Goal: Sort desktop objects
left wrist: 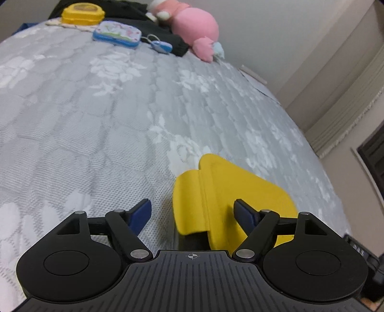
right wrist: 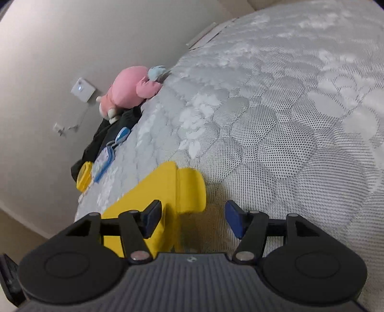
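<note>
A flat yellow plastic piece with a folded flap (left wrist: 216, 189) lies on the grey quilted mattress (left wrist: 84, 124). My left gripper (left wrist: 193, 213) hovers just over its near end, open; the right fingertip (left wrist: 244, 212) overlaps the piece and the left fingertip stands clear of it. In the right wrist view the same yellow piece (right wrist: 168, 192) sits at the lower left, and my right gripper (right wrist: 194, 220) is open, with its left fingertip (right wrist: 152, 219) in front of the piece and its right fingertip over bare mattress (right wrist: 288, 124). Neither gripper's pads press on it.
Along the far edge by the wall lie a yellow box (left wrist: 82, 14), a blue-rimmed patterned case (left wrist: 117, 33), a small blue trinket (left wrist: 162, 46), black cloth (left wrist: 134, 14) and a pink plush toy (left wrist: 194, 26). A white wall device (right wrist: 82, 90) with a cable hangs beside them.
</note>
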### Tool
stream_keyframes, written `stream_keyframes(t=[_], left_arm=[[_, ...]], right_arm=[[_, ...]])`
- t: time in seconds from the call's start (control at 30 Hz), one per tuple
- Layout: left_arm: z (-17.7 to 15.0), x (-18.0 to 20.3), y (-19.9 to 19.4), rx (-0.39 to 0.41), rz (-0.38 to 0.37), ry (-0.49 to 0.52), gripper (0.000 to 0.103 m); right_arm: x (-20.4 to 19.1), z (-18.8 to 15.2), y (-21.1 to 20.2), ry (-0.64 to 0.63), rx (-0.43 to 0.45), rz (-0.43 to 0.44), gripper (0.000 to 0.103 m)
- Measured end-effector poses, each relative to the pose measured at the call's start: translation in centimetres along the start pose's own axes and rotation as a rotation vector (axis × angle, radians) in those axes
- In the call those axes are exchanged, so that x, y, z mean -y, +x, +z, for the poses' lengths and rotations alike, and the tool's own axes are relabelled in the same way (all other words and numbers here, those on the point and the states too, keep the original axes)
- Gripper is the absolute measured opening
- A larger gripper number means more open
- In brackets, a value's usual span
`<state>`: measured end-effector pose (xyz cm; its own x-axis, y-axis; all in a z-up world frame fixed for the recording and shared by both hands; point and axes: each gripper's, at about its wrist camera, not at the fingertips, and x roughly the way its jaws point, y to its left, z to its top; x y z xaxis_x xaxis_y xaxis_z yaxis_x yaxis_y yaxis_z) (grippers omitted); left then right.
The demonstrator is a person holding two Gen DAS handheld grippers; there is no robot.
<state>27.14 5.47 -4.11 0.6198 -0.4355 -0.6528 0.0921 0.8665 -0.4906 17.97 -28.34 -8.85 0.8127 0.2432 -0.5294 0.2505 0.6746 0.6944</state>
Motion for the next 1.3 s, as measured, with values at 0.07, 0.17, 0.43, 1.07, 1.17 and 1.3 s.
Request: stream_keyframes(t=[0.07,0.17,0.43,1.07,1.17,1.3], left_arm=[[0.0,-0.5,0.4,-0.007,-0.021,-0.022,0.079],[0.1,-1.0,0.7,-0.008,-0.04,-0.04,0.078],[-0.3,1.8,-1.8,0.02,0.021,0.142,0.076],[-2.3,-3.8,-3.5,-0.107,-0.05,-0.242,0.076],[-1.7,-4.8,-4.1,-0.103,-0.095,-0.284,0.074],[-1.8,-4.4,-3.7,-0.129,-0.044,-0.23,0.078]], right_arm=[[0.7,0.5,1.1,0.052,-0.02,0.036,0.061],[0.8,0.8,2.3,0.061,-0.033,0.067,0.05],[-2.8,-0.6,-0.1,-0.137,-0.026,0.044,0.047],[-2.9,-2.6,-2.7,-0.173,-0.048,0.019,0.057],[-2.9,-1.8,-3.6,-0.16,-0.042,-0.009,0.066],[-2.7,-2.2,-3.8,-0.134,-0.143,-0.014,0.055]])
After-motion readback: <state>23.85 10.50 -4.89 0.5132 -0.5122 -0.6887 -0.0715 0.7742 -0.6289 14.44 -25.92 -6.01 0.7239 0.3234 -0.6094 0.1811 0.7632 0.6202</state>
